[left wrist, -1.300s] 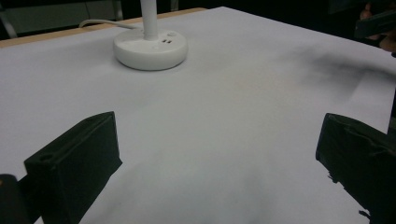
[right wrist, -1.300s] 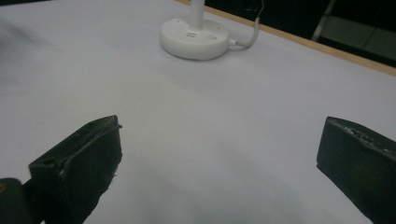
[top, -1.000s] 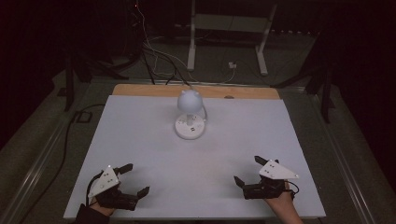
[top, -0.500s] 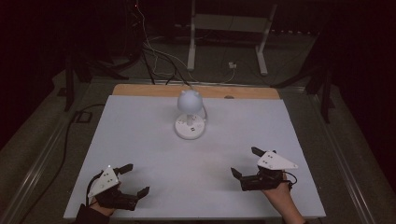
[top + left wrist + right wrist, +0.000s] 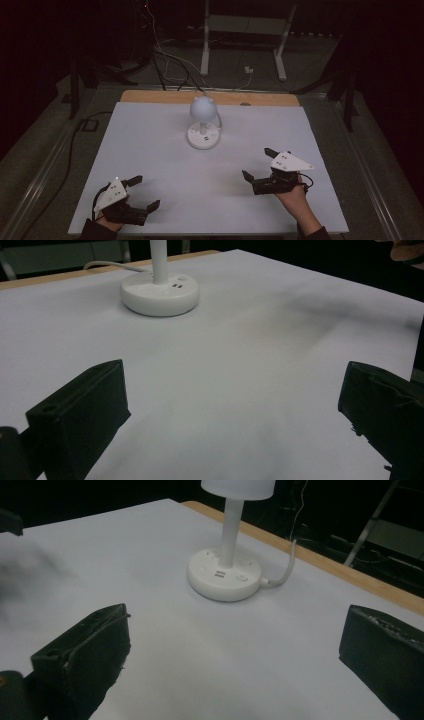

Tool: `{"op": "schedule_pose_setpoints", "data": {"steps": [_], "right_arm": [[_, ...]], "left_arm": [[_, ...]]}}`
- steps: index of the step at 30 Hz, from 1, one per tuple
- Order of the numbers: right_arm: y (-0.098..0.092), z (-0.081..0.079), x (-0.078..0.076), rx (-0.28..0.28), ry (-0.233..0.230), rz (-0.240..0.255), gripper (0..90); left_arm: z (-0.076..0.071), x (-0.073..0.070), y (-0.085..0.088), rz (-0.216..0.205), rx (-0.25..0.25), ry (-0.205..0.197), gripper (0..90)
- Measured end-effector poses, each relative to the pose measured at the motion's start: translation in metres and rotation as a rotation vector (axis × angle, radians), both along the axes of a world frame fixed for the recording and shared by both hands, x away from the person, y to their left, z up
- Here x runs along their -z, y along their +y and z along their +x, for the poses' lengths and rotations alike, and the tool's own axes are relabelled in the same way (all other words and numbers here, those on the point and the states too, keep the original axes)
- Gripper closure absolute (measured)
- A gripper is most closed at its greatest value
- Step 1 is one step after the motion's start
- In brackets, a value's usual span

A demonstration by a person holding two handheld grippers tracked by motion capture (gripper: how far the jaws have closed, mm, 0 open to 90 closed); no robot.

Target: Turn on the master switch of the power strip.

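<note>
White desk lamp (image 5: 203, 122) (round base), white table (image 5: 150, 150); metal stand (image 5: 245, 30) behind

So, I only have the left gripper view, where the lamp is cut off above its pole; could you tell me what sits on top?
Observer: The lamp carries a rounded white shade.
Operator: Thank you. And what is on the other side of the table?
Observer: The right gripper is over the near right part of the table, its tongs wide open and pointing towards the lamp.
Operator: Does the cord get in the way?
Observer: No, the cord curves off behind the base, towards the far edge.
</note>
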State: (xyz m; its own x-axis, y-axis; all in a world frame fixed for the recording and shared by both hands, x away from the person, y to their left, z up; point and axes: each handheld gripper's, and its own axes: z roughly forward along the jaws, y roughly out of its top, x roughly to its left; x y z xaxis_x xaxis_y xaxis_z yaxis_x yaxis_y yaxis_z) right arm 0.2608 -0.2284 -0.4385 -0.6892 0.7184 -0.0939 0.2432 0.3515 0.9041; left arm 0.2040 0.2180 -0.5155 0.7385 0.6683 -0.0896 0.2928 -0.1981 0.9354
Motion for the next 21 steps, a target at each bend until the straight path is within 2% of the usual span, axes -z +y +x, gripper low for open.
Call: {"op": "schedule_pose_setpoints", "data": {"steps": [9,21], "right_arm": [[0.006,0.012,-0.006,-0.004,0.006,0.013,0.1],[0.016,0.029,-0.019,-0.006,-0.013,0.019,0.1]], "left_arm": [[0.0,0.0,0.0,0.002,0.0,0.004,0.2],[0.0,0.0,0.0,-0.001,0.003,0.005,0.2]]}}
